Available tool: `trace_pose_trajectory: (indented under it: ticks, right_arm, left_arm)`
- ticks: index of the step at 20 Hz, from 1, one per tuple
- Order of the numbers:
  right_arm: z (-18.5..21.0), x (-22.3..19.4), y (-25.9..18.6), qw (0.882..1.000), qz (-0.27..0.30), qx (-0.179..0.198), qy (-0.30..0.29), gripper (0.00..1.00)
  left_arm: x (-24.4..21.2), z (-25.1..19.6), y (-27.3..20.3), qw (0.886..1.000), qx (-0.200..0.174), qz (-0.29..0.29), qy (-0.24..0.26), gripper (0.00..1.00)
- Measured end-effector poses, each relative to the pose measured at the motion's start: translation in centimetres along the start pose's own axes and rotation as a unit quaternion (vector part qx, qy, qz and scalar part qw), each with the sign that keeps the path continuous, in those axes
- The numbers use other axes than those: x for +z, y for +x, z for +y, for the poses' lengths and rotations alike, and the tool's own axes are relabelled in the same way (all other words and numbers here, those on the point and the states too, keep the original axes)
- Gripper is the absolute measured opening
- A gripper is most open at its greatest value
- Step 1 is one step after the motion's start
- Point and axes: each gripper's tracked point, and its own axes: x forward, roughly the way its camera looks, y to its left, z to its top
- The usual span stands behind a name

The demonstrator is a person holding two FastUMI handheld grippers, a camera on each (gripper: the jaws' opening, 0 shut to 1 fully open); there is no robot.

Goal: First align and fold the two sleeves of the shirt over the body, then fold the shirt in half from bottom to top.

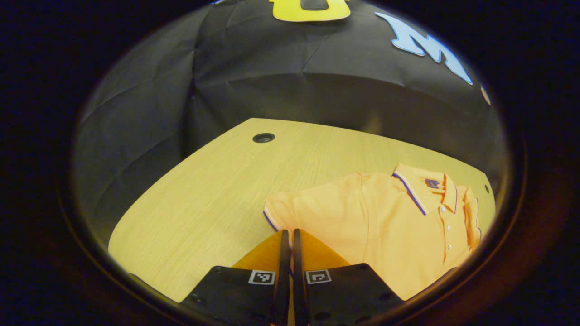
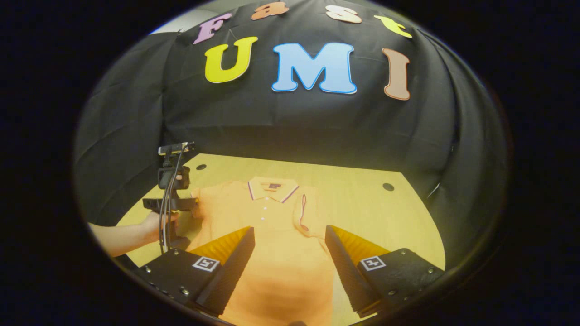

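Observation:
An orange polo shirt [image 1: 385, 226] lies face up on the wooden table [image 1: 204, 190], collar toward the booth wall. My left gripper [image 1: 288, 233] is shut, its tips meeting on the lower edge of the spread sleeve [image 1: 274, 210] with the striped cuff. From the right gripper view, that left gripper [image 2: 192, 204], held in a hand [image 2: 154, 224], sits at the same sleeve [image 2: 199, 199] at the shirt's [image 2: 272, 262] left side. The other sleeve [image 2: 304, 213] lies folded over the body. My right gripper [image 2: 289, 228] hangs open above the shirt's middle, with nothing between its fingers.
Bare table [image 2: 371, 213] stretches right of the shirt, with a round cable hole [image 2: 388, 186] near the back. Another hole [image 1: 263, 137] sits at the far left of the table. The black cloth wall stands close behind the table's far edge.

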Motion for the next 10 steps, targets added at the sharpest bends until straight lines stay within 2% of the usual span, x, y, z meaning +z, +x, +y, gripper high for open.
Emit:
trace_pose_trajectory:
  ticks: [4, 10]
  right_arm:
    - [-1.2, 0.0, -0.3, 1.0, -0.004, -0.013, 0.002, 0.96]
    - [-2.4, -0.9, -0.3, 1.0, 0.0, -0.022, 0.011, 0.97]
  left_arm:
    - [1.6, -0.4, -0.8, 1.0, -0.001, -0.025, 0.007, 0.06]
    - [4.9, -4.4, -2.9, 0.995, -0.031, -0.067, 0.069, 0.06]
